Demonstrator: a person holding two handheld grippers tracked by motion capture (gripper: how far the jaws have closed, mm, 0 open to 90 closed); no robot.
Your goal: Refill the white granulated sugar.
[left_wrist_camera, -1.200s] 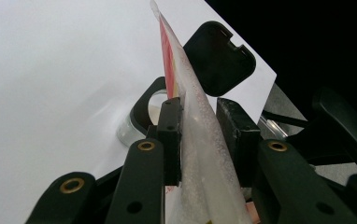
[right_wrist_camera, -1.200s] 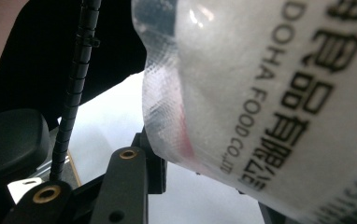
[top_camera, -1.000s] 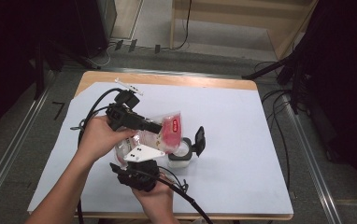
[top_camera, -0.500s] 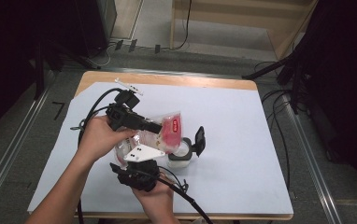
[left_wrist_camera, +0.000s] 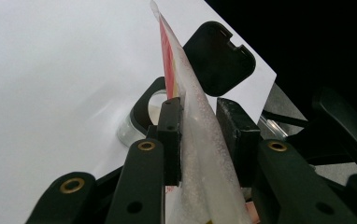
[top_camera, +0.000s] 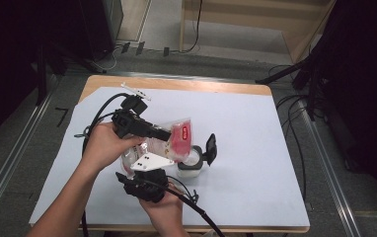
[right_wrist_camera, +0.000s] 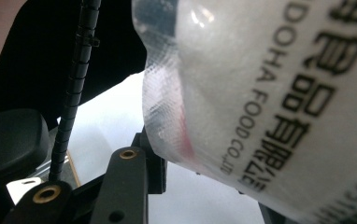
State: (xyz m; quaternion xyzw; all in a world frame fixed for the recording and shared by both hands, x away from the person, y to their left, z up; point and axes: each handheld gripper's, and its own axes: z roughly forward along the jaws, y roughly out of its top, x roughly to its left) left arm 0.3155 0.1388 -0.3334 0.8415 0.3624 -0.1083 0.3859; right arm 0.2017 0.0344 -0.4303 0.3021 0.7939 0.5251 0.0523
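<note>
We hold a plastic bag (top_camera: 169, 143) up in the air with both tools, near the middle of the bench (top_camera: 255, 148), a little toward its near edge. The bag is clear with a red part and has white grains inside.

Our left tool (left_wrist_camera: 200, 135) is closed on the bag. Its two black jaws pinch the thin bag flat between them. Our right tool (top_camera: 144, 180) is under the bag, close to the near edge. In the right gripper view the bag sits right against one jaw, but we cannot tell if this tool is shut on it or just resting there.

Just under the bag stands a small clear jar (top_camera: 190, 165). Its black lid (top_camera: 210, 148) is flipped open and stands up beside it. We think we hold the bag tipped over the jar so the grains can fall in. One tool holds the bag up, and the other seems to help from below.
</note>
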